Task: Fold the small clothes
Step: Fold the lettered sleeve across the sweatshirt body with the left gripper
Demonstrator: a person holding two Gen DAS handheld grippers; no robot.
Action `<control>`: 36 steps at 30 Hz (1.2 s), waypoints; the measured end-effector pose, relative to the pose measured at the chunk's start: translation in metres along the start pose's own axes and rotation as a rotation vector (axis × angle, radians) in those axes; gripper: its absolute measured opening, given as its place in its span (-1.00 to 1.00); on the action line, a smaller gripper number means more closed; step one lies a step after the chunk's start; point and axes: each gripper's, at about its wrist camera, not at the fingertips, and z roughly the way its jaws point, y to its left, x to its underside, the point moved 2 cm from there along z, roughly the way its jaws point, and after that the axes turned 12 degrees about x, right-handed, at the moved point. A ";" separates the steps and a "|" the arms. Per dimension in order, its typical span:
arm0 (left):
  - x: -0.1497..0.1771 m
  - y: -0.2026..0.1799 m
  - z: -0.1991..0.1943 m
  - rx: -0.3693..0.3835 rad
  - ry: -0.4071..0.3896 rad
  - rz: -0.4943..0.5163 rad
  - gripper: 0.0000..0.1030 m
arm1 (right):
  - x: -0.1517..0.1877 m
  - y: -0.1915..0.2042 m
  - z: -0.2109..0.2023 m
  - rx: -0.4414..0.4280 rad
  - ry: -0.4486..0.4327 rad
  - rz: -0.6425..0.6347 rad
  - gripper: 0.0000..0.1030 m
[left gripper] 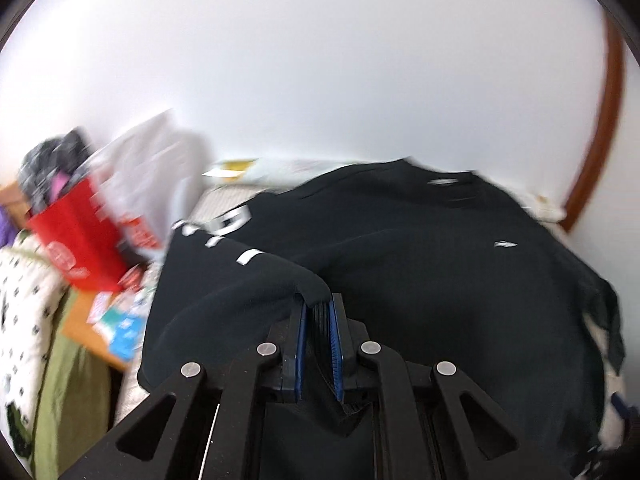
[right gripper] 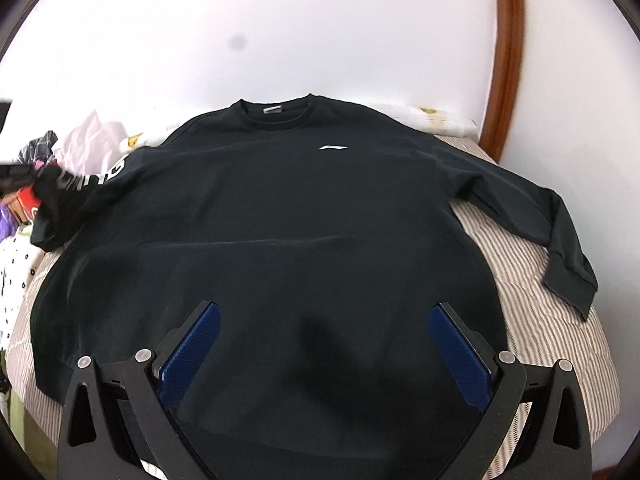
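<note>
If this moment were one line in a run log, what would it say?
left hand-held gripper: shut on sleeve cuff | right hand-held gripper: open over black sweatshirt | sweatshirt: flat on striped bed

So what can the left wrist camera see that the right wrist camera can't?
Only the left wrist view shows the left tool shut on the sweatshirt's cuff, plus the red bag up close.

Only the right wrist view shows the right tool open over the hem, the other sleeve lying flat on the striped bed cover, and the whole collar.

Both show the black sweatshirt, its white chest logo and the white wall.
</note>
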 end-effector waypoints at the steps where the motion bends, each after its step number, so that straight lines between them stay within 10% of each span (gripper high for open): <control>1: -0.005 -0.021 0.006 0.030 0.003 0.020 -0.80 | 0.003 -0.007 -0.001 -0.005 0.002 0.012 0.99; 10: -0.005 -0.166 0.066 0.116 0.073 0.207 -0.80 | 0.023 -0.054 -0.001 0.007 0.001 0.044 0.99; 23: 0.003 -0.257 0.119 0.229 0.118 0.218 -0.78 | 0.048 -0.112 0.011 0.006 0.050 0.108 0.99; 27: 0.001 -0.255 0.116 0.256 0.117 0.197 -0.50 | 0.047 -0.114 0.010 0.005 0.052 0.098 0.99; 31: 0.000 -0.238 0.095 0.236 0.058 0.190 0.46 | 0.037 -0.107 0.006 -0.007 0.039 0.084 0.99; 36: 0.001 -0.180 0.066 0.160 0.019 0.181 0.46 | 0.016 -0.091 0.005 -0.036 0.019 0.071 0.84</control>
